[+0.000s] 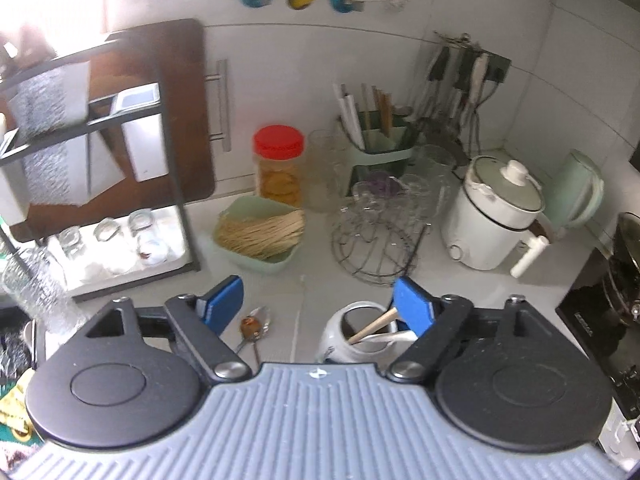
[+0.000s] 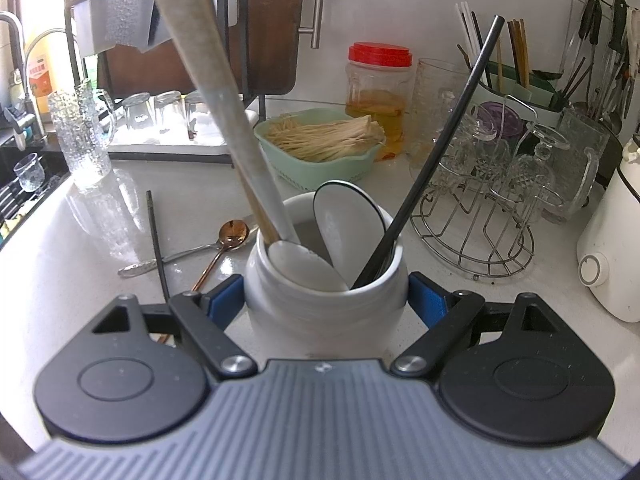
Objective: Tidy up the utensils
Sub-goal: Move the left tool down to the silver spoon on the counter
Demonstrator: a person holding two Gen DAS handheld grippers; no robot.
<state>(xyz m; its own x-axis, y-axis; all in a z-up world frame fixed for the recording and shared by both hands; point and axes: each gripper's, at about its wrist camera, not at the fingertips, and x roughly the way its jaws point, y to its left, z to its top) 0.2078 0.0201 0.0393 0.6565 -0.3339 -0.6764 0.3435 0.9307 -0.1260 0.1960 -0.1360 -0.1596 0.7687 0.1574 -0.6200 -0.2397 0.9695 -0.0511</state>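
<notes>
A white ceramic jar [image 2: 324, 312] stands on the counter with my right gripper [image 2: 324, 294] shut on it, one blue pad on each side. In the jar are a long white ladle [image 2: 224, 100], a white soup spoon [image 2: 348, 220] and a black chopstick [image 2: 440, 152]. Left of the jar a copper spoon [image 2: 232, 232], a silver spoon [image 2: 180, 258] and a thin black stick [image 2: 156, 240] lie on the counter. My left gripper [image 1: 316, 292] hangs open above the counter with nothing between its fingers. Below it are the jar [image 1: 344, 340] on the right and the spoons [image 1: 254, 326] on the left.
Behind the jar are a green basket of noodles [image 2: 320, 148], a red-lidded jar [image 2: 378, 92], a wire rack of glasses [image 2: 480, 208] and a green chopstick holder [image 1: 380, 148]. A white cooker [image 1: 492, 216] stands at the right. A black rack with glasses [image 1: 120, 240] and a sink [image 2: 24, 184] are at the left.
</notes>
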